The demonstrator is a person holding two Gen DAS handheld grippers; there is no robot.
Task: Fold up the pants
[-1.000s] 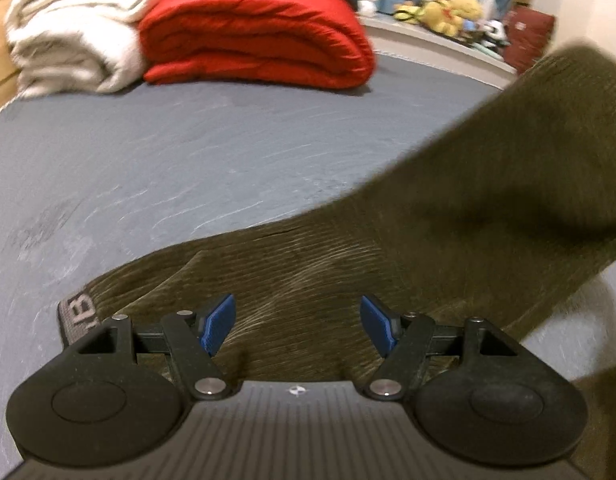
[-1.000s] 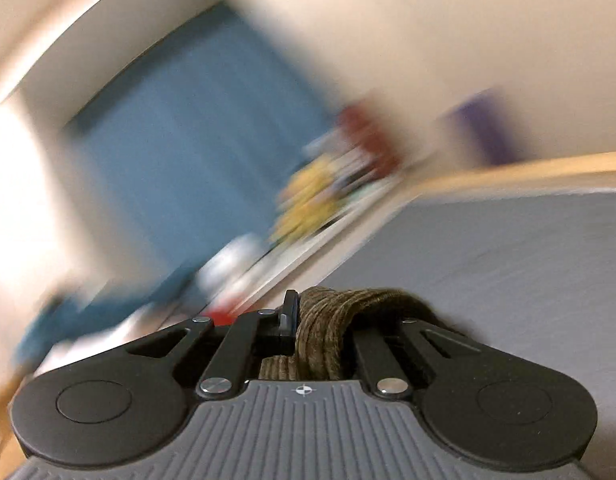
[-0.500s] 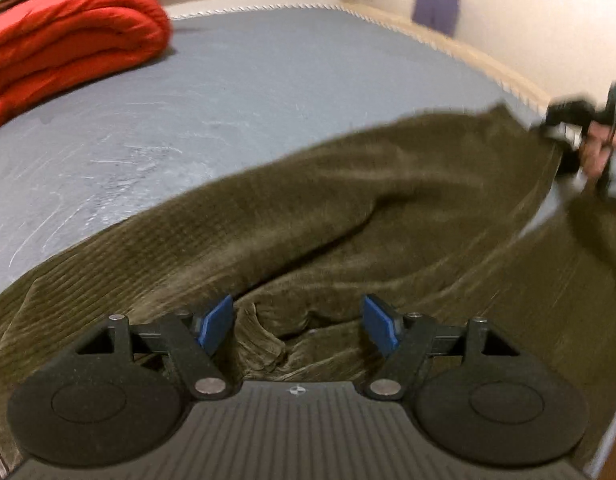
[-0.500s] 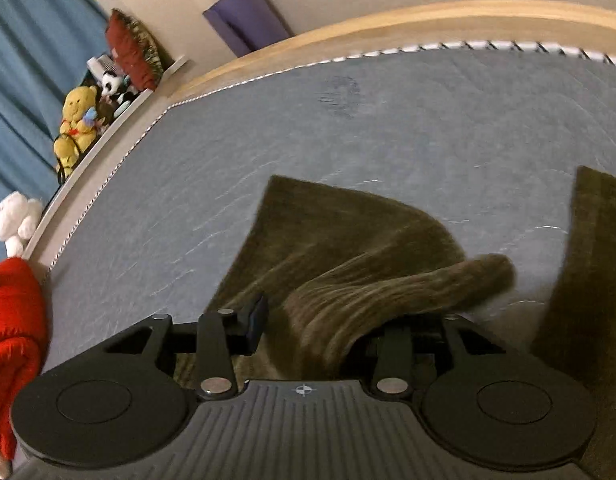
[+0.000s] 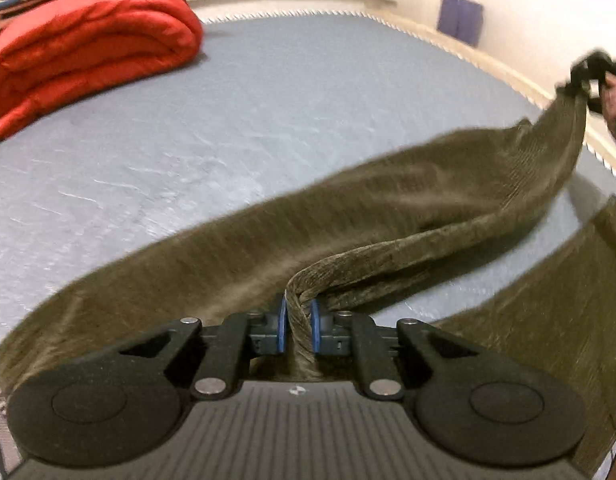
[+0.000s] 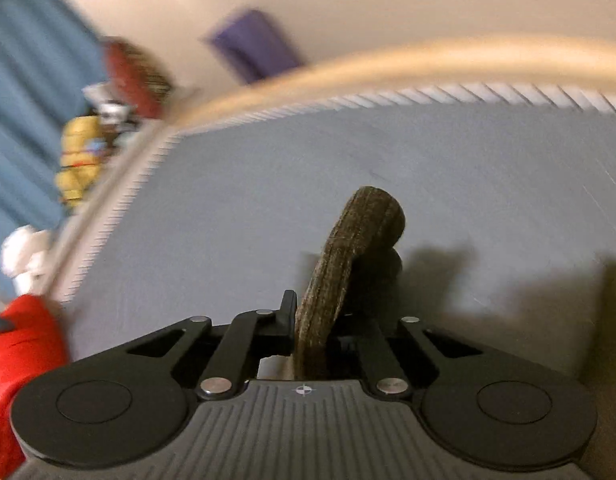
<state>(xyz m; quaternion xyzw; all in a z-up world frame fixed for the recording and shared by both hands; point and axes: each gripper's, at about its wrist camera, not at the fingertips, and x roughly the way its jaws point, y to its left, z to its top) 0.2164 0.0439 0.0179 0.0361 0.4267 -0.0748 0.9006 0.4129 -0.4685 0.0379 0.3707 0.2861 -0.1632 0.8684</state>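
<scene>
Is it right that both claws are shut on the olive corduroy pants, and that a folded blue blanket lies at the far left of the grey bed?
Not quite: the folded blanket is red, not blue, as the left wrist view shows. The rest holds: the left claw and the right claw are both shut on the olive corduroy pants over the grey bed.

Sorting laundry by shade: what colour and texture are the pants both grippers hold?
Dark olive-green ribbed corduroy pants, best seen from the left wrist view.

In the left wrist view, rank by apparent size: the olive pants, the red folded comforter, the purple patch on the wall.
1. olive corduroy pants, spanning most of the frame, though nearest the camera
2. red folded comforter, farther back on the bed
3. purple wall patch, clearly smallest, also farthest
</scene>
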